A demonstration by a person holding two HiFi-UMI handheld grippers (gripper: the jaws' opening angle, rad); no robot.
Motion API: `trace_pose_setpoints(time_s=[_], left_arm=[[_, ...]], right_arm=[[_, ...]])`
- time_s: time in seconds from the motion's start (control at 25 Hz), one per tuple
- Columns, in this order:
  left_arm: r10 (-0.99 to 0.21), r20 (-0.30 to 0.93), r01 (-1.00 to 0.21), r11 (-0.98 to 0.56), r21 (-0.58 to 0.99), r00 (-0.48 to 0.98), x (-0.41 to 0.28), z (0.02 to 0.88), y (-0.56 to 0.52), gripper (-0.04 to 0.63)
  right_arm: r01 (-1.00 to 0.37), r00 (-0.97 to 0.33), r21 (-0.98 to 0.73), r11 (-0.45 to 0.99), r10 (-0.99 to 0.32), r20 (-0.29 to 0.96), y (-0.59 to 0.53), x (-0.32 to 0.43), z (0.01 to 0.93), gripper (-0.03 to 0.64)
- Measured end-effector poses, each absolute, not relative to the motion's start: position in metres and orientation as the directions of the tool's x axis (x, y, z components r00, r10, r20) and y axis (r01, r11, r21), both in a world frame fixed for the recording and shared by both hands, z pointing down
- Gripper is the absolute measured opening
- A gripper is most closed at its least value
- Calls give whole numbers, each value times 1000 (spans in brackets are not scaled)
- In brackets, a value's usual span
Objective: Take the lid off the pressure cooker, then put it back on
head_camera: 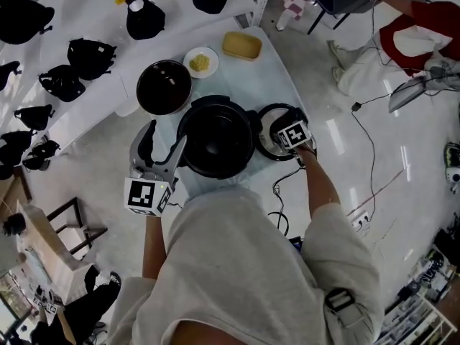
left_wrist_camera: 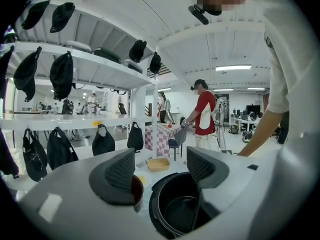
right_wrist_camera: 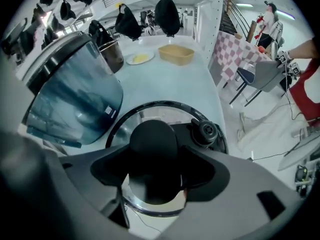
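Cooker (head_camera: pixel 215 146) stands open at centre of the pale tabletop (head_camera: pixel 267 74). Black pot, nothing seen inside.

Lid (head_camera: pixel 268 136) is off, lying flat on the tabletop just right of the cooker, knob side up. Glass pane, dark rim, small valve on the right side of the rim.

Right gripper (right_wrist_camera: pixel 157 156) points steeply down over the lid. Jaws spread wide, one on each side of the black knob (right_wrist_camera: pixel 152 134). The knob sits between them, not pinched.

Left gripper (left_wrist_camera: pixel 161 166) is at the near left of the cooker, pointing almost level. Jaws spread, nothing between them. The cooker's rim shows beyond them.

Far left of the cooker: a dark bowl (head_camera: pixel 164 86). Beyond it, a small white plate (head_camera: pixel 201 62) with something yellow on it, then a yellow tray (head_camera: pixel 241 46) at the far edge.

Black bags (head_camera: pixel 90 56) lie in rows on the white shelf (head_camera: pixel 79 16) to the left.
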State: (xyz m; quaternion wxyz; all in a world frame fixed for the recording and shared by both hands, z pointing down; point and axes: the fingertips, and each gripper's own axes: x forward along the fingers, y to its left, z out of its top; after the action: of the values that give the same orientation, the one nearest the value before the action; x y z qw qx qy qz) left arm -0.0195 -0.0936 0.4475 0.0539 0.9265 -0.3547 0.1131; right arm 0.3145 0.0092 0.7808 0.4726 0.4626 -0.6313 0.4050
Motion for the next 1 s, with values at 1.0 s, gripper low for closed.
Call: trace_pose_setpoints(time_s=[1.0], left_arm=[[-619, 227, -643, -764, 50, 752, -14, 452, -94, 308]], right_arm=[[-952, -182, -117, 282, -218, 959, 26, 298, 714, 272]])
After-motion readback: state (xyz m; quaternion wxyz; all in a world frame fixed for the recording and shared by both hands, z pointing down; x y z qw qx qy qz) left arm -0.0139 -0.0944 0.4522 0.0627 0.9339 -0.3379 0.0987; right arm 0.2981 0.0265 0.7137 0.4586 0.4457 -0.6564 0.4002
